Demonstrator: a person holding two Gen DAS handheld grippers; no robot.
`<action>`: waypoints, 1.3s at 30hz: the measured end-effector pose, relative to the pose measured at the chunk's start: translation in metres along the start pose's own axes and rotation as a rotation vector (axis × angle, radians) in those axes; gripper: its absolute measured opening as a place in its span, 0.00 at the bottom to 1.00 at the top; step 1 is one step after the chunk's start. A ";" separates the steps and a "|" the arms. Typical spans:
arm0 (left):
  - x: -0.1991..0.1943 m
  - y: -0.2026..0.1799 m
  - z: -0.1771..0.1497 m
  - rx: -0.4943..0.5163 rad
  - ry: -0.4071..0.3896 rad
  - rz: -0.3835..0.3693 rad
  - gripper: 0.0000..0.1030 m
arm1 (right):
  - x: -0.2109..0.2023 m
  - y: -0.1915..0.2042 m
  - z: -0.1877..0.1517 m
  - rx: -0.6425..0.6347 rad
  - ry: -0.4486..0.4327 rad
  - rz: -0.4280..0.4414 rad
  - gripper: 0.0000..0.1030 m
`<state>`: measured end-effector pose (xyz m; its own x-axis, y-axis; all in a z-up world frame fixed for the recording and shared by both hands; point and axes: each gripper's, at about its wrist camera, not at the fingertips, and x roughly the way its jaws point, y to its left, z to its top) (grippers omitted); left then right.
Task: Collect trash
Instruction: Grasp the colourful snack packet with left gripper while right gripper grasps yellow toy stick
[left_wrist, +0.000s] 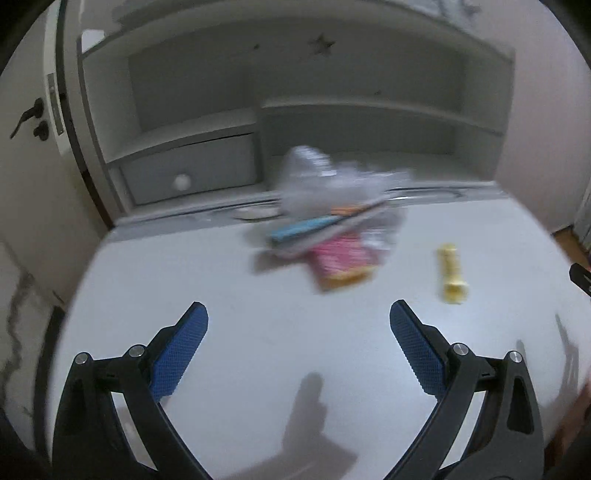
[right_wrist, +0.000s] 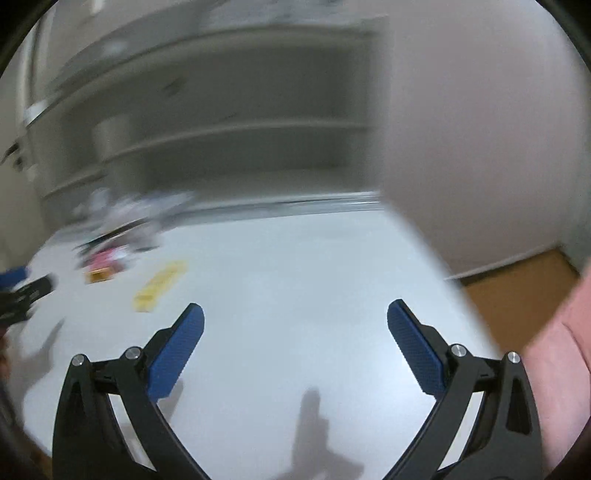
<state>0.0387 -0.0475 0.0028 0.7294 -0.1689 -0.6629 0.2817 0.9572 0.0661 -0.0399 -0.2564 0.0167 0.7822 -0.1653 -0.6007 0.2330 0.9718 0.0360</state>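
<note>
A clear plastic bag (left_wrist: 332, 188) with wrappers in it, among them a blue one (left_wrist: 303, 229) and a pink one (left_wrist: 343, 258), lies at the back middle of the white desk (left_wrist: 221, 280). A yellow wrapper (left_wrist: 452, 273) lies alone to its right. My left gripper (left_wrist: 298, 321) is open and empty, in front of the bag and apart from it. In the right wrist view the bag (right_wrist: 125, 214) and the yellow wrapper (right_wrist: 160, 280) sit far left, blurred. My right gripper (right_wrist: 295, 321) is open and empty over bare desk (right_wrist: 314, 277).
A white hutch with shelves and a drawer (left_wrist: 188, 173) stands at the back of the desk. A door (left_wrist: 29, 122) is at the left. The desk's right edge drops to a wooden floor (right_wrist: 517, 291). The left gripper's tip (right_wrist: 22, 288) shows at the left of the right wrist view.
</note>
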 end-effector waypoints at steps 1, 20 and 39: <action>0.006 0.014 0.006 0.025 0.012 -0.033 0.93 | 0.009 0.015 0.005 -0.015 0.019 0.027 0.93; 0.129 0.006 0.078 0.258 0.206 -0.369 0.55 | 0.116 0.106 0.030 -0.138 0.265 0.047 0.61; 0.053 0.028 0.059 0.171 0.092 -0.375 0.10 | 0.078 0.076 0.037 -0.098 0.196 0.185 0.13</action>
<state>0.1223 -0.0433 0.0140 0.5000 -0.4691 -0.7279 0.6221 0.7794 -0.0749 0.0599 -0.2012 0.0020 0.6778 0.0432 -0.7340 0.0319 0.9956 0.0880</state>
